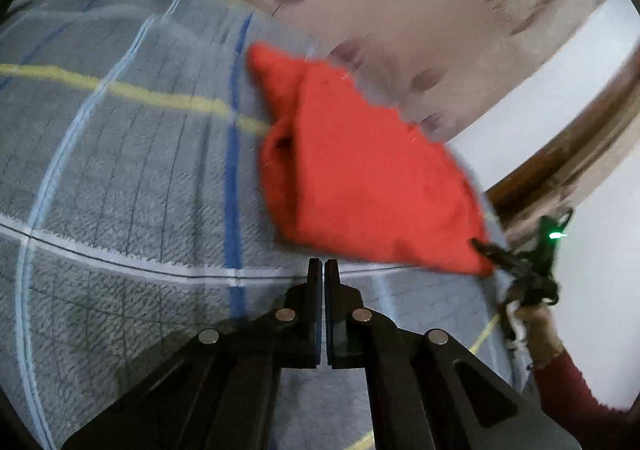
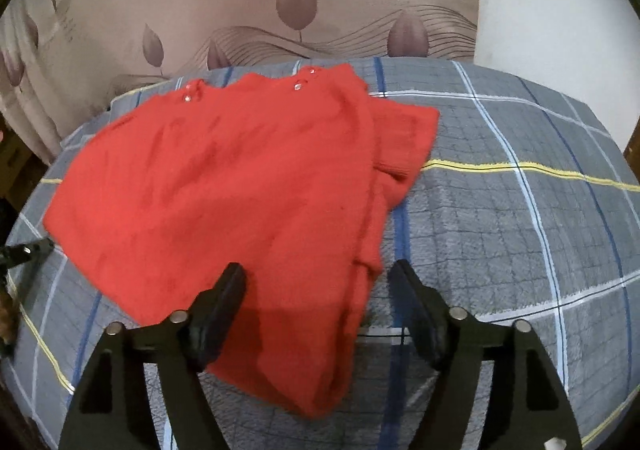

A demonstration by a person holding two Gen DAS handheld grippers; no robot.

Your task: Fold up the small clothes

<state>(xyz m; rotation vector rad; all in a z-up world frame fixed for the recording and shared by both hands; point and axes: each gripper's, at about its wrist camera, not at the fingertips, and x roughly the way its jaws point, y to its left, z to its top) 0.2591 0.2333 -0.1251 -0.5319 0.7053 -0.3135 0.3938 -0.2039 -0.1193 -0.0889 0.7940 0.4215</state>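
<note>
Lying across a grey plaid blanket [image 2: 520, 210] was a small red knitted garment [image 2: 240, 190], partly folded, one sleeve turned over its right side and a few shiny studs near its neckline at the blanket's far edge. The right gripper [image 2: 316, 290] hung over the garment's near hem with its jaws standing wide apart, nothing pressed between them, the cloth loose beneath. The left gripper [image 1: 323, 270] was clenched tight, its two fingers meeting on empty air just short of the garment's edge, holding nothing. Seen from the left side, the red knitted garment [image 1: 360, 170] looked blurred, and the right gripper [image 1: 516, 270] showed at its far corner, carried by a hand [image 1: 536, 326] in a dark red sleeve [image 1: 580, 402]. With neither claw gripping, I judged that the fold could easily slacken: the knit looked soft and thick, so a turned-over layer might spring back or slide, and a pinch taken at the hem might catch only the top layer and drag the fold crooked. The fleecy blanket might also bunch up and come along with the cloth. Beyond the garment hung a beige curtain [image 2: 280, 10] printed with leaf shapes, close to the blanket's far edge, with a white wall [image 2: 540, 2] beside it. Nothing else lay on the blanket to block either claw.
</note>
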